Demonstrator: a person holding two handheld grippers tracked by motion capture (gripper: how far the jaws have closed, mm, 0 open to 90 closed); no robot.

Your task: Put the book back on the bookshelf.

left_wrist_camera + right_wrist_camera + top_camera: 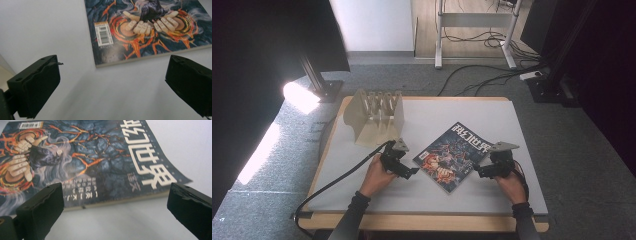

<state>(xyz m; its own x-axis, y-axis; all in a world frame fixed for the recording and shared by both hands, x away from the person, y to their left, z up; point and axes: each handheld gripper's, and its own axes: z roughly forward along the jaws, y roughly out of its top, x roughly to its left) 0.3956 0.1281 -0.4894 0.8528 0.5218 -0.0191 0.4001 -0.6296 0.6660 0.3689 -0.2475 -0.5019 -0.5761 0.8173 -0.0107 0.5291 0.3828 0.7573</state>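
Two hand-held grippers flank a magazine lying flat on a white table.
The magazine [453, 156] sits centre-near; left gripper [410, 171] and right gripper [476, 171] beside it, jaws spread, grasping nothing.

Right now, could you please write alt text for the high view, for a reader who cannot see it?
A magazine lies flat on a white table, between the left tongs and right tongs, each held in a person's hand and open beside it. A beige slotted rack stands at the table's far left.
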